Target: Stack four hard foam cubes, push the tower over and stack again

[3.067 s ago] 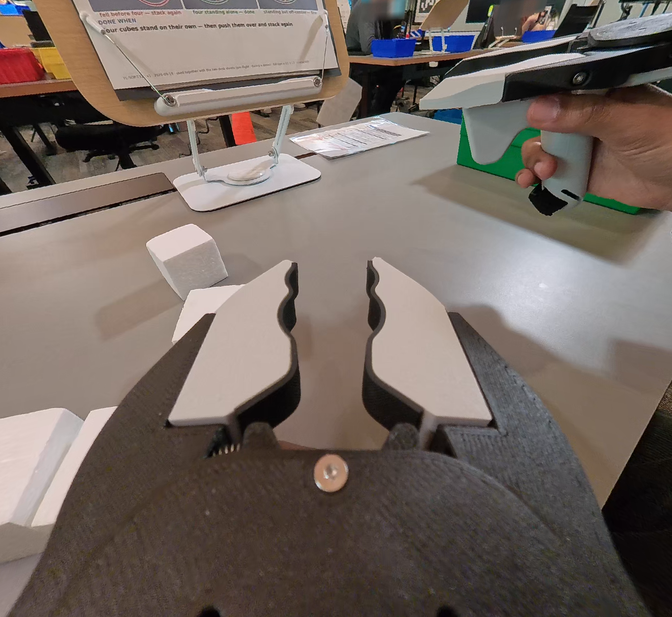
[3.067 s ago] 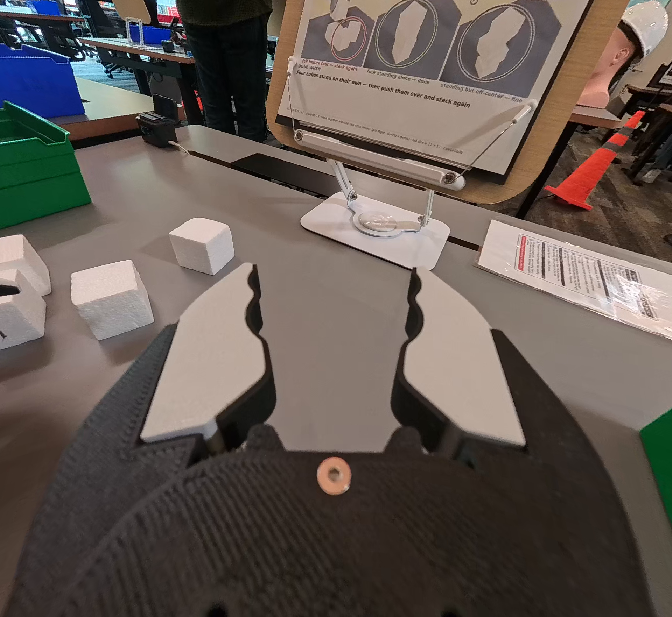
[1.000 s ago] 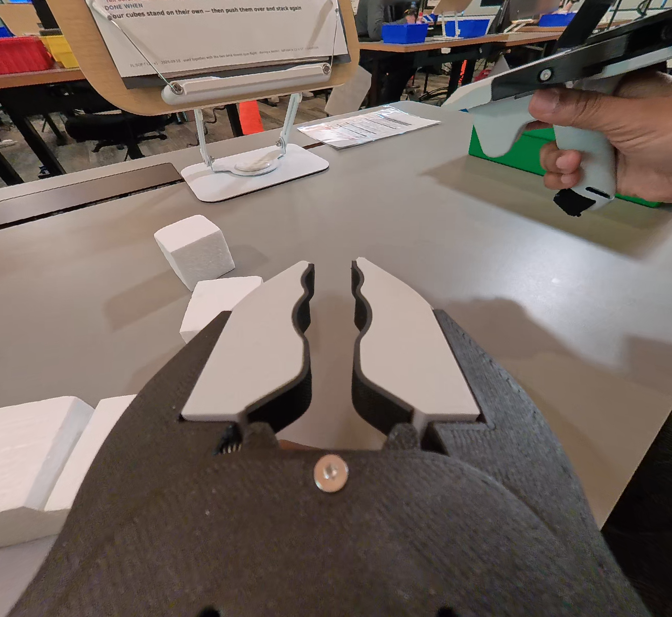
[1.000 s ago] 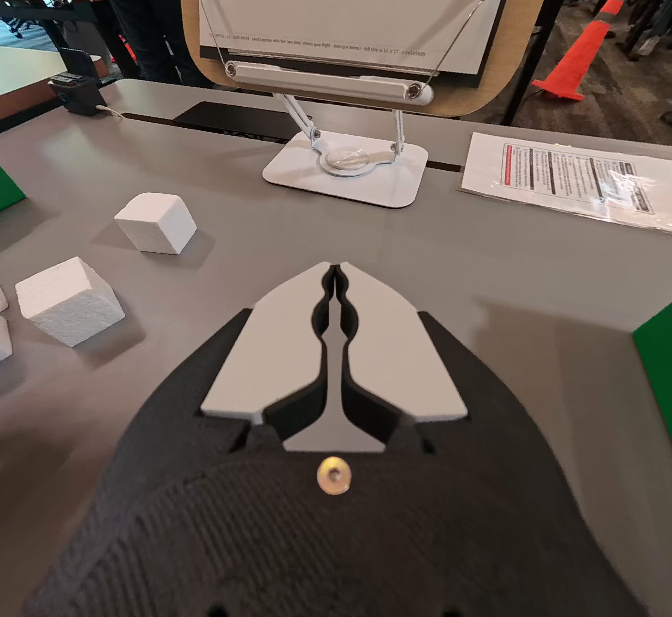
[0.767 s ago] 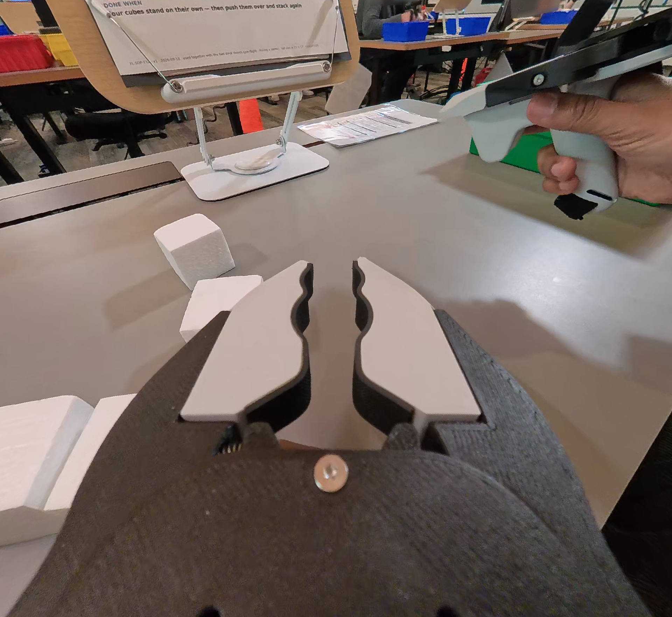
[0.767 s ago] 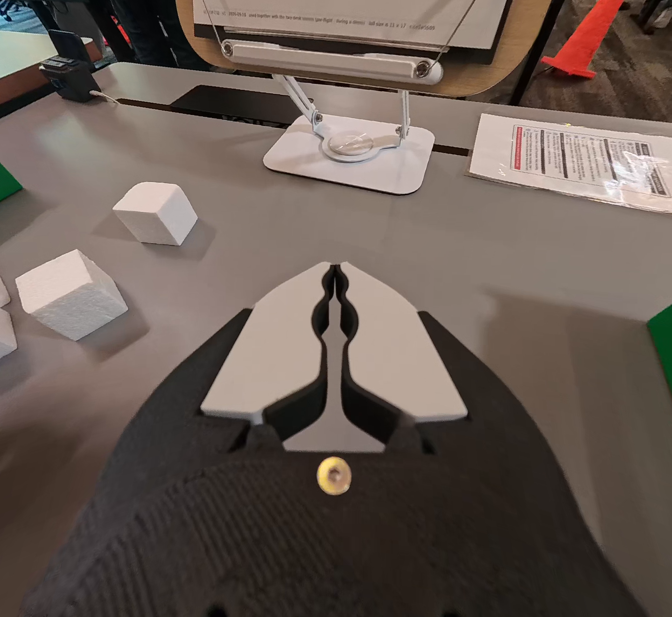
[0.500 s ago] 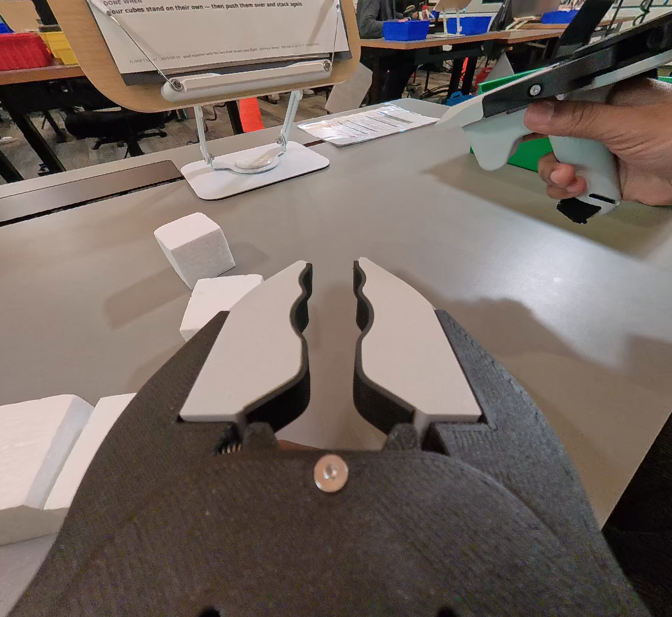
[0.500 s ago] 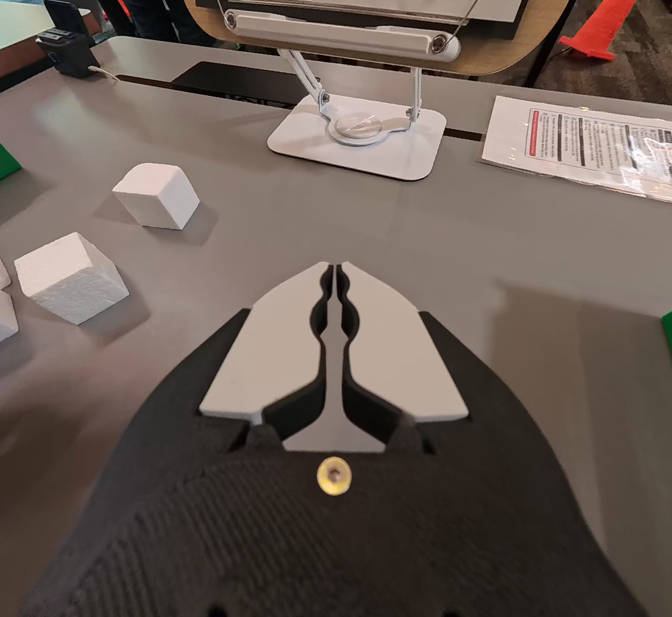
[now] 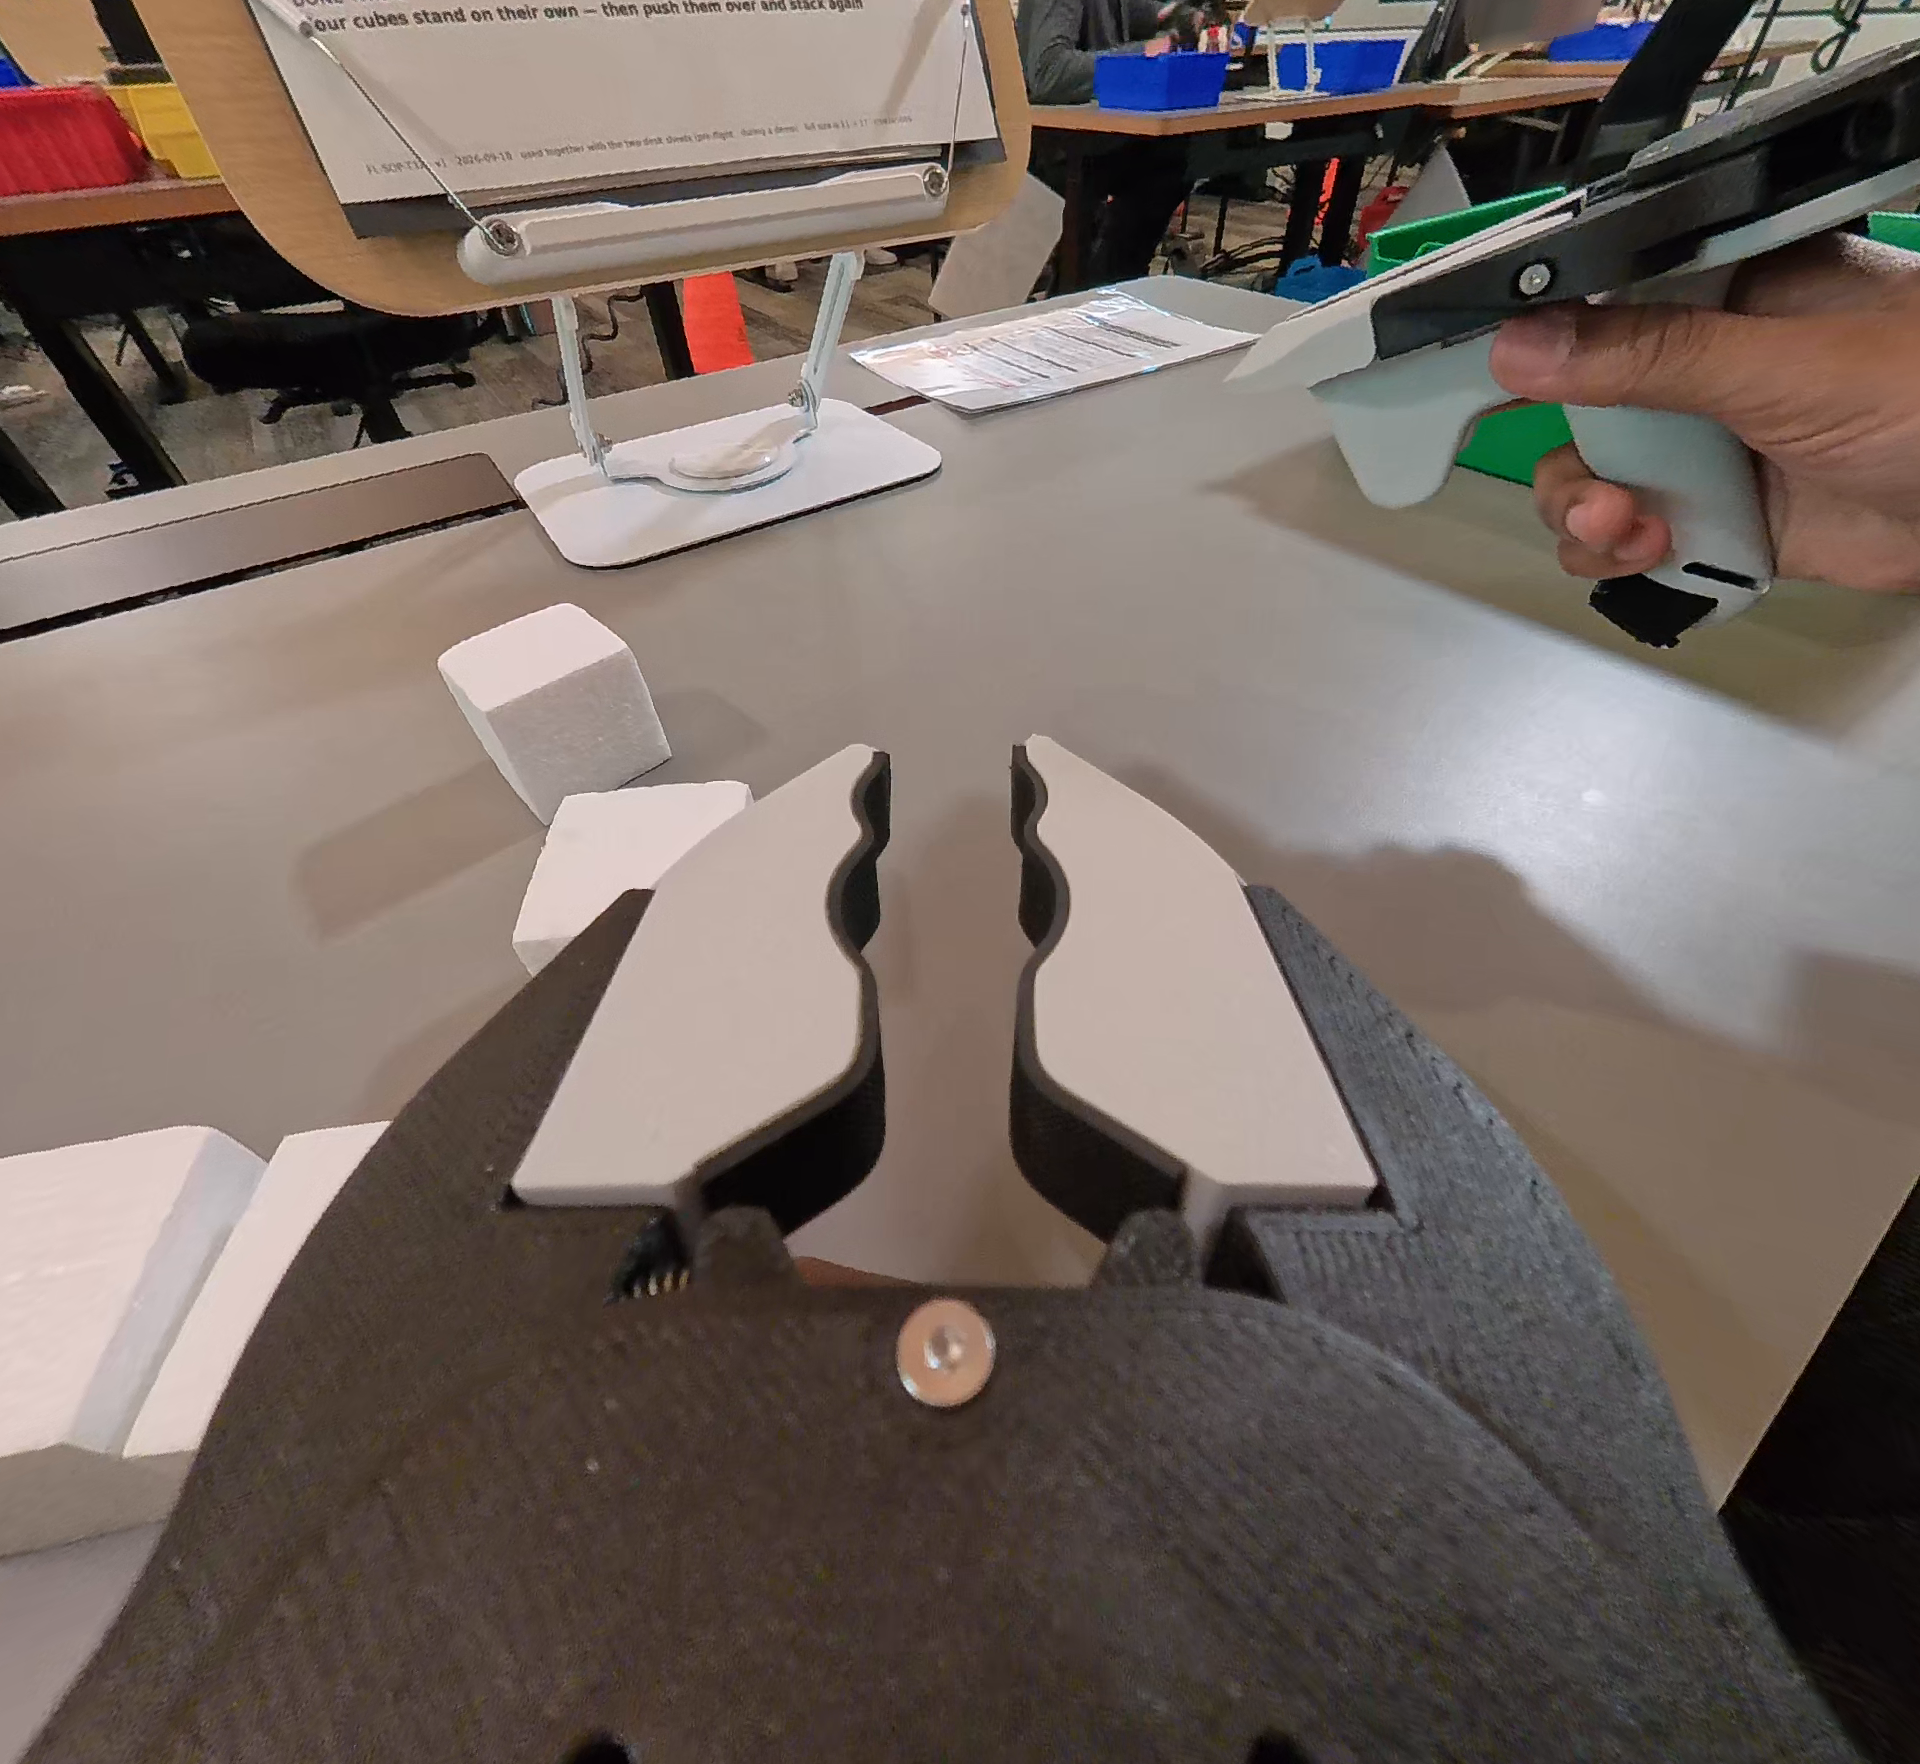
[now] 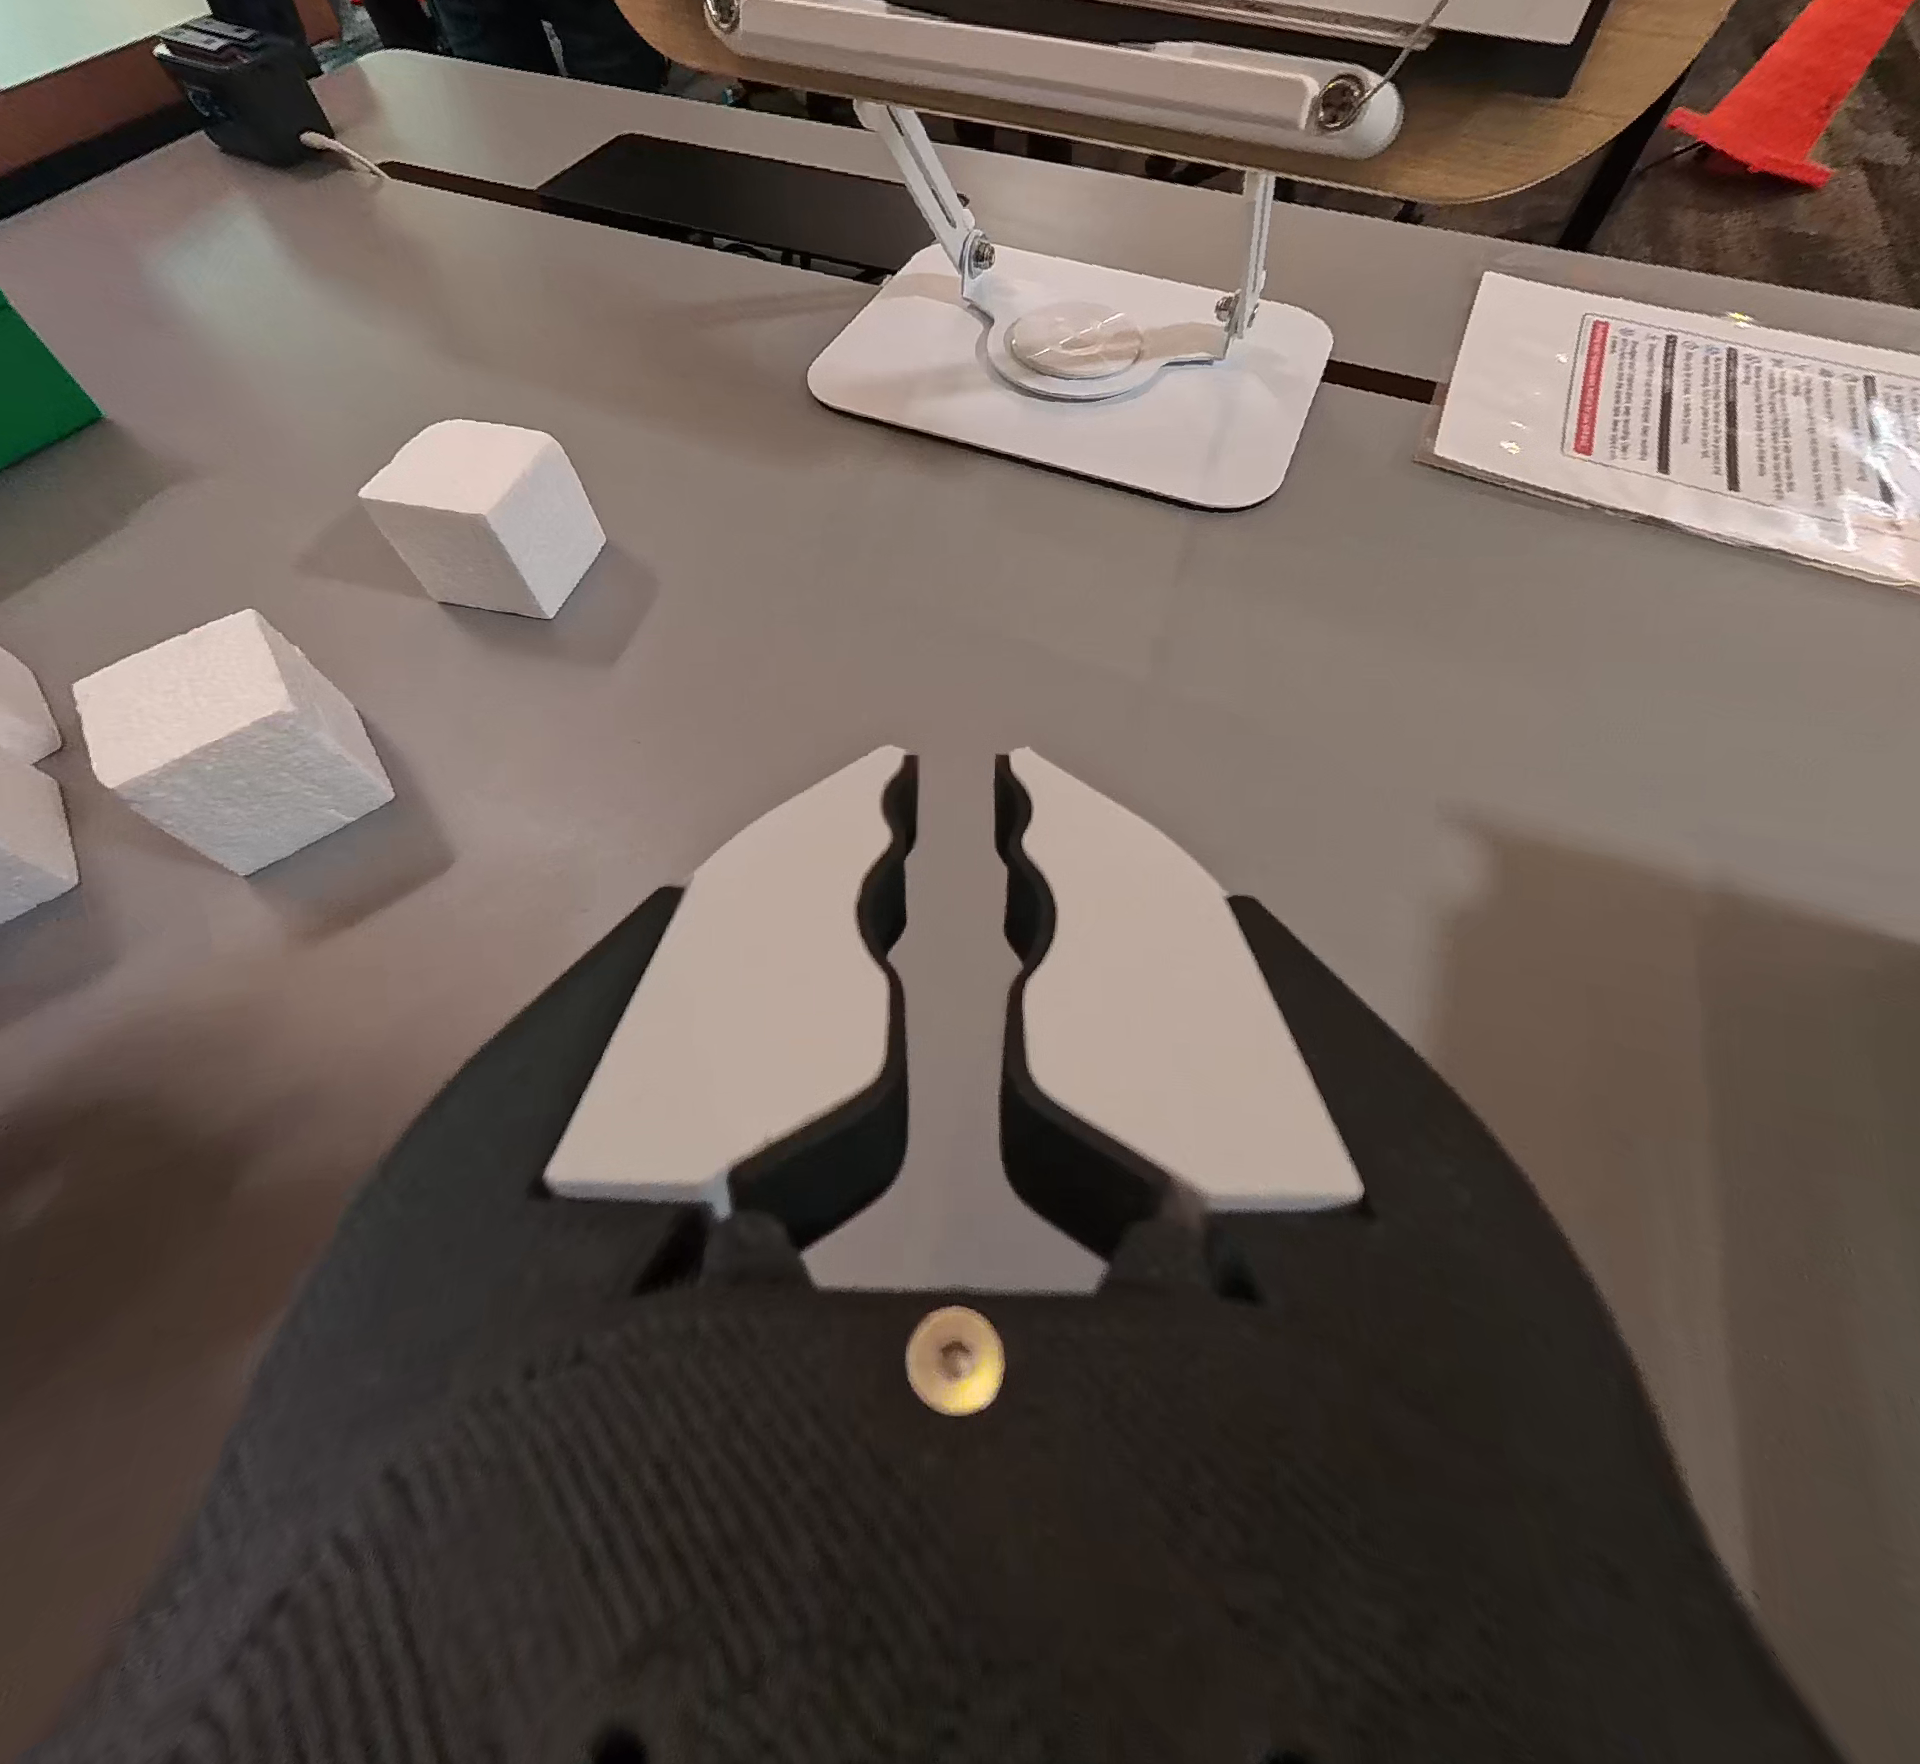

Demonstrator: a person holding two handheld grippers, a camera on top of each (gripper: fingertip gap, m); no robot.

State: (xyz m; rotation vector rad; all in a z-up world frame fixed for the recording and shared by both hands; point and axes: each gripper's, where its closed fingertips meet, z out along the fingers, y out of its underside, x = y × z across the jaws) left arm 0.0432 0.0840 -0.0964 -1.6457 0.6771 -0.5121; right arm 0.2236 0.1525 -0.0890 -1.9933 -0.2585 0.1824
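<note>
Several white foam cubes lie on the grey table [image 9: 1195,675]. In the left wrist view one cube [image 9: 556,706] stands ahead to the left. A second cube [image 9: 623,847] is partly hidden behind my left finger. Two more cubes [image 9: 94,1299] touch each other at the lower left. My left gripper [image 9: 951,764] is open a little, empty, above the table. The right gripper body [image 9: 1507,312], held by a hand [image 9: 1787,426], hovers at the right. In the right wrist view my right gripper [image 10: 956,764] is open by a narrow gap, empty, with two cubes [image 10: 483,519] [image 10: 234,738] to its left.
A document stand [image 10: 1070,384] with an instruction board [image 9: 582,52] stands at the back of the table. A laminated sheet [image 10: 1683,426] lies at the back right. A green bin [image 9: 1507,436] sits behind the hand. A black device [image 10: 249,93] and an orange cone [image 10: 1808,83] lie beyond. The left gripper's tips are roughly 20 cm from the right gripper's.
My right gripper was wide open, then shut, and its jaws have now parted slightly; it has moved lower and toward the stand. My left gripper narrowed earlier and now holds still.
</note>
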